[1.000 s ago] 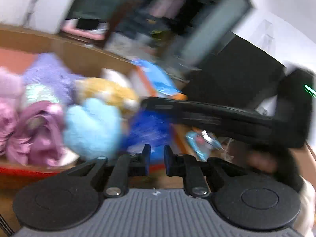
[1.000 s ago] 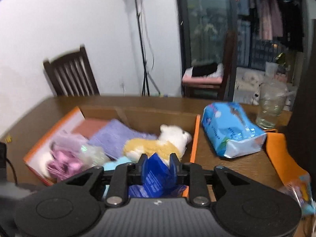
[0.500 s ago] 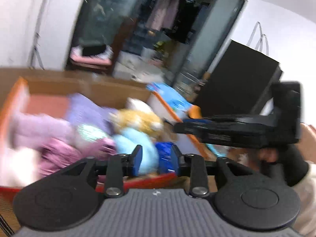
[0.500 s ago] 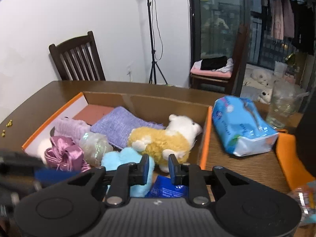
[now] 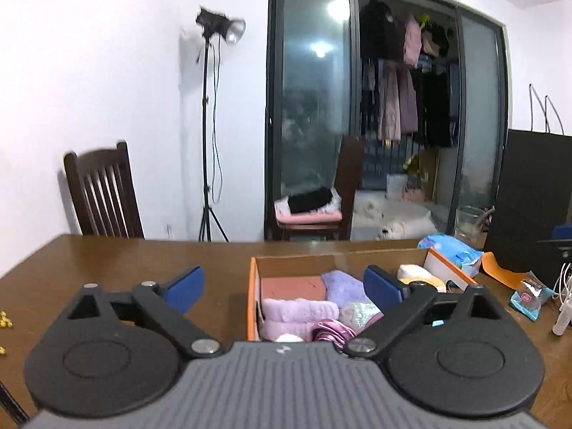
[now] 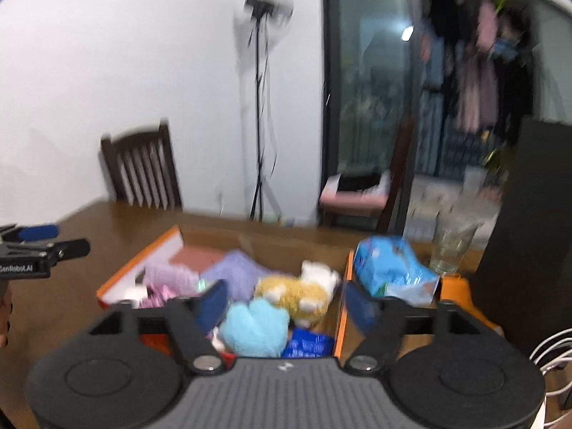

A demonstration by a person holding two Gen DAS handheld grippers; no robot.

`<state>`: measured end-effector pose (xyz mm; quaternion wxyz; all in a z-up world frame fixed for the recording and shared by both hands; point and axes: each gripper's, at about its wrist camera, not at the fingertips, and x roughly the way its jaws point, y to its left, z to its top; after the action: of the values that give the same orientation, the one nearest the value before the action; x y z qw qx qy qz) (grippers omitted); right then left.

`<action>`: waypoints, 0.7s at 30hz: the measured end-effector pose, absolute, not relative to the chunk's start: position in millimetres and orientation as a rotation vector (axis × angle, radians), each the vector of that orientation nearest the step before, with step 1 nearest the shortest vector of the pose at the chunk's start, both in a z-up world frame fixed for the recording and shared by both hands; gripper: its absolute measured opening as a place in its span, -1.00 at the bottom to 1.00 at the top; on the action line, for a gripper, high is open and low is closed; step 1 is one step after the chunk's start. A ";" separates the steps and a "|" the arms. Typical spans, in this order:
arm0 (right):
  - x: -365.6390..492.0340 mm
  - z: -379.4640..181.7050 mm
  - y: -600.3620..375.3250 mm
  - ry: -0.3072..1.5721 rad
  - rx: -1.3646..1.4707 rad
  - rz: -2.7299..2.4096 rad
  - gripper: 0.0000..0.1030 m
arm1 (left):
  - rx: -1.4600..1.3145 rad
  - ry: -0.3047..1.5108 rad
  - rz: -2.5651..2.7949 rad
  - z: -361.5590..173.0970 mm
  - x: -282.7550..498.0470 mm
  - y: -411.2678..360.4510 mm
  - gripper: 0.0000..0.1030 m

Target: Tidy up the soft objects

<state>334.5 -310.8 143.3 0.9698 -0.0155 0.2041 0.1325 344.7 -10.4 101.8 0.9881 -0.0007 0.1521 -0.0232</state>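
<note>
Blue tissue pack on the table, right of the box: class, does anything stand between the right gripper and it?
Nothing visible. The right gripper, jaws opening and empty, hangs over the cardboard box; the blue tissue pack lies just beyond the box's orange right wall, uncovered, with the glass behind it.

Dim indoor light, fisheye bending, right view motion-blurred

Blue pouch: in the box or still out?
In. The blue pouch lies inside the box at its near corner, beside the light-blue plush. Nothing touches it.
</note>
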 end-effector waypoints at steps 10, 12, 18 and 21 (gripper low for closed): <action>285.1 107.9 -301.1 0.207 0.019 0.190 0.93 | -0.074 0.232 -0.043 96.4 306.8 -0.1 0.98; 280.4 107.9 -299.3 0.202 0.023 0.181 0.93 | -0.081 0.232 -0.051 96.2 299.8 1.6 0.98; 260.1 113.5 -294.9 0.187 0.045 0.178 0.93 | -0.051 0.207 -0.062 98.1 271.8 0.2 0.99; 241.1 113.4 -290.5 0.178 0.049 0.180 0.93 | -0.048 0.194 -0.067 98.8 250.4 -0.9 1.00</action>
<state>241.1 -290.5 113.4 0.9917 0.0245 0.0888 0.0900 250.4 -0.9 98.8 0.9945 -0.0237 0.0966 -0.0336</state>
